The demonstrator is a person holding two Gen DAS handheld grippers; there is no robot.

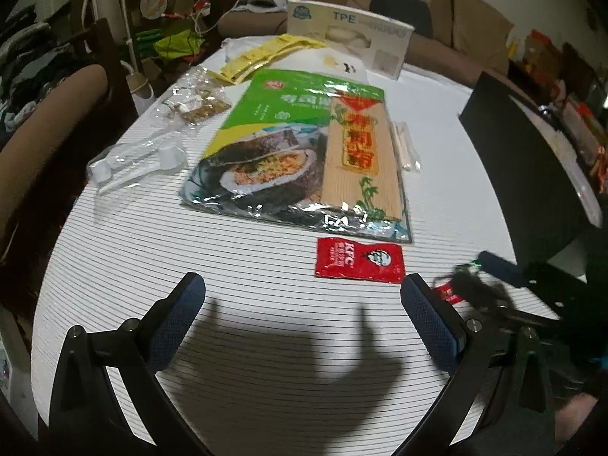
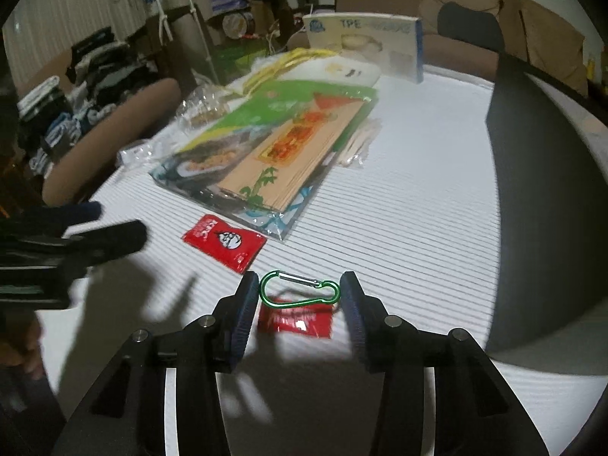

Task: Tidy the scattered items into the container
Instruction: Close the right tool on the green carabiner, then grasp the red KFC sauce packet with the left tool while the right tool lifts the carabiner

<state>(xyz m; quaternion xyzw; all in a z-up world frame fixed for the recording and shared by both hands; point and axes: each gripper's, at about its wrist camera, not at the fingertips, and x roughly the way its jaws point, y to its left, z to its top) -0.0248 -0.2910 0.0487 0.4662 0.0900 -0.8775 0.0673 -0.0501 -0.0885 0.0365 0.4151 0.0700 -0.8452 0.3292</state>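
- Your right gripper point(image 2: 300, 290) holds a green carabiner point(image 2: 299, 288) crosswise, both pads pressing on its ends, above the striped tablecloth point(image 2: 418, 235).
- A red sauce packet point(image 2: 294, 321) lies under the carabiner, between the fingers.
- A second red sauce packet point(image 2: 224, 243) lies flat just ahead to the left, near the corner of the big seaweed-and-bamboo-mat pack point(image 2: 262, 152).
- Your left gripper point(image 1: 302, 319) hangs with jaws wide apart and nothing between them, over bare cloth short of that second packet.
- The dark container point(image 2: 539, 209) stands to the right; only its outer wall shows.
- Further scatter: bagged white scoops point(image 1: 136, 167), a clear bag of brown bits point(image 1: 193, 102), yellow sachets point(image 1: 266, 57), wrapped sticks point(image 1: 404, 146) beside the pack.
- A TPE box point(image 1: 349, 41) stands at the far edge.
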